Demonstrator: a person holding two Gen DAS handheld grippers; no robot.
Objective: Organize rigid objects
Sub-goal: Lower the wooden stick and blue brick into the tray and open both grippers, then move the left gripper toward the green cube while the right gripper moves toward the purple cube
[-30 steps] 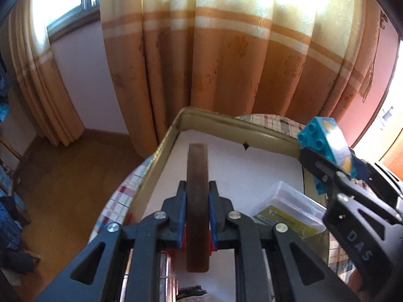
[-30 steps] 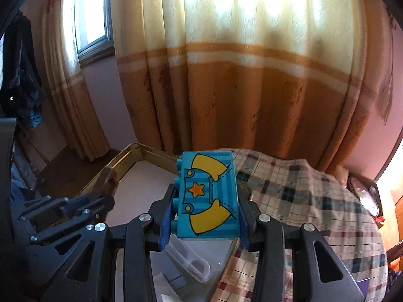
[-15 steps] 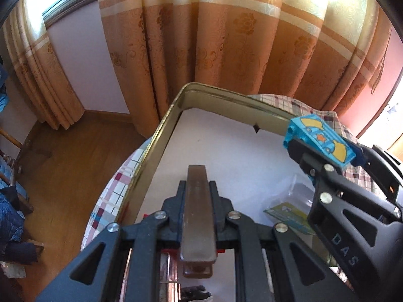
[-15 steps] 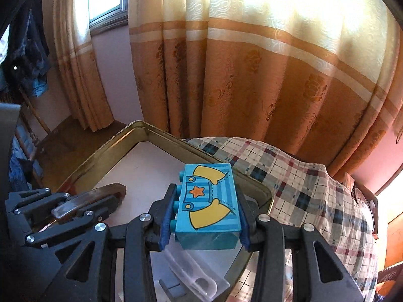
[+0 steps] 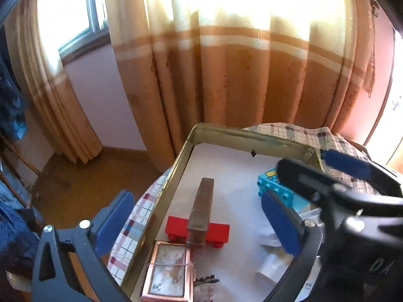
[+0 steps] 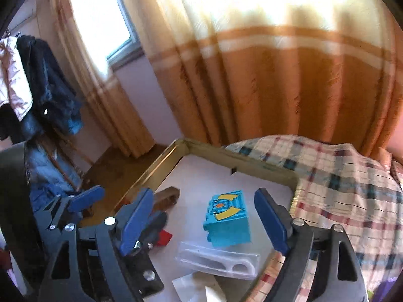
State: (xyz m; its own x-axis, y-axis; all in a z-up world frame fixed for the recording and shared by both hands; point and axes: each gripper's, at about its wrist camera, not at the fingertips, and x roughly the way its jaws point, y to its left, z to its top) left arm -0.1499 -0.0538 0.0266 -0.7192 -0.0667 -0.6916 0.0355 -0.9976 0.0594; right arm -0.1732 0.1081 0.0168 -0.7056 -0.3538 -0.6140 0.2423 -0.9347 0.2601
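My left gripper [image 5: 196,220] hovers over a gold-rimmed tray [image 5: 241,136], its jaws opening with nothing pressed between the pads. Below it a brown bar [image 5: 202,203] lies free, its near end resting on a red brick [image 5: 219,231]. My right gripper [image 6: 204,219] is beside it, jaws also opening. A teal brick with yellow shapes and an orange star [image 6: 226,219] lies loose on the tray's white floor beneath that gap, untouched by the pads. In the left wrist view the right gripper's fingers hide part of the teal brick [image 5: 269,188].
A copper picture frame [image 5: 168,269] lies at the tray's near left. A clear plastic case [image 6: 219,259] sits just in front of the teal brick. The tray rests on a plaid cloth [image 6: 340,176]. Orange curtains hang behind, with clothes [image 6: 45,88] at far left.
Both grippers went from shut to open. The brown bar left the left jaws and now lies on the red brick. The teal brick left the right jaws and lies in the tray.
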